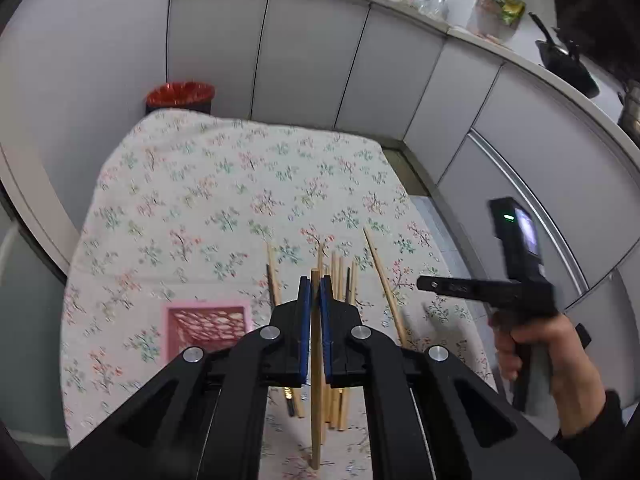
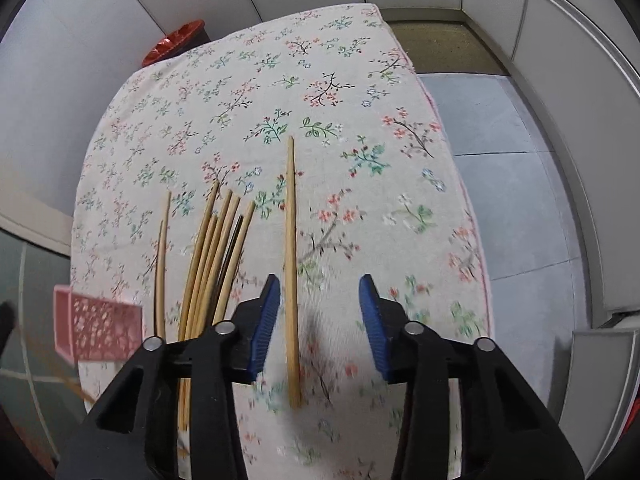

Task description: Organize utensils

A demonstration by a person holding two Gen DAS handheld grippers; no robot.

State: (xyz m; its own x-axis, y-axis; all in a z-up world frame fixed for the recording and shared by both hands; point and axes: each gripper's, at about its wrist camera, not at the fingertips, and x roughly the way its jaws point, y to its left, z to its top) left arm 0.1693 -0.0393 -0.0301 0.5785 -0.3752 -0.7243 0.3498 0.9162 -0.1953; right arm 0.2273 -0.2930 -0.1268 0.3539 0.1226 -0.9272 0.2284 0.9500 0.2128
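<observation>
Wooden chopsticks, floral-cloth counter (image 1: 192, 184), pink basket: sorting under way.

Left wrist view: left tool (image 1: 315, 292) clamped on one chopstick (image 1: 316, 400), its long axis running along the fingers; pink basket (image 1: 208, 326) just left; loose bundle (image 1: 340, 276) beyond. Right wrist view: right tool (image 2: 318, 300) spread wide, holding nothing; single chopstick (image 2: 291, 260) lies lengthwise between the pads, pointing forward, so the right is nearer; bundle to its left.

grey cabinets (image 1: 304, 52), floral tablecloth (image 1: 208, 200), tiled floor (image 2: 500, 168)

The left hand-held gripper (image 1: 315, 300) hides the pink basket's (image 1: 208, 326) near corner.
</observation>
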